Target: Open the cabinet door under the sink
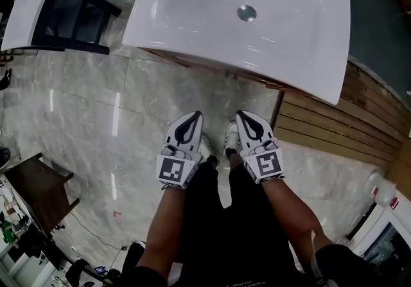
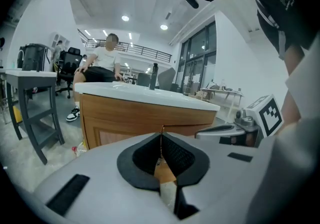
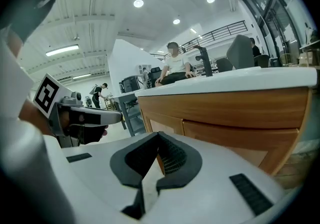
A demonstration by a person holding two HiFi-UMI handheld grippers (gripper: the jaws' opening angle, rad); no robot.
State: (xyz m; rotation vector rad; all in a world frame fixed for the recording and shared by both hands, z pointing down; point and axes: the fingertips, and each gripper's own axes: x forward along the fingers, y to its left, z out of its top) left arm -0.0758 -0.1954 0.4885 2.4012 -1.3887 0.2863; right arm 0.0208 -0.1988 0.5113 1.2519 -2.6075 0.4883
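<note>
The white sink (image 1: 192,16) sits on a wooden cabinet (image 1: 212,69), which in the head view shows only as a brown strip under the basin's front edge. My left gripper (image 1: 192,117) and right gripper (image 1: 244,115) hang side by side in front of it, above the floor and short of the cabinet. In the left gripper view my left gripper (image 2: 161,131) is shut with nothing in it and faces the panelled cabinet front (image 2: 125,118). The right gripper (image 3: 159,136) is also shut and empty, with the cabinet doors (image 3: 225,133) just ahead.
A white-topped table on a black frame (image 1: 38,16) stands at the far left, and a dark stool (image 1: 38,189) at the near left. Wooden slat boards (image 1: 347,119) lie on the floor to the right of the cabinet. A person (image 2: 107,60) sits beyond the sink.
</note>
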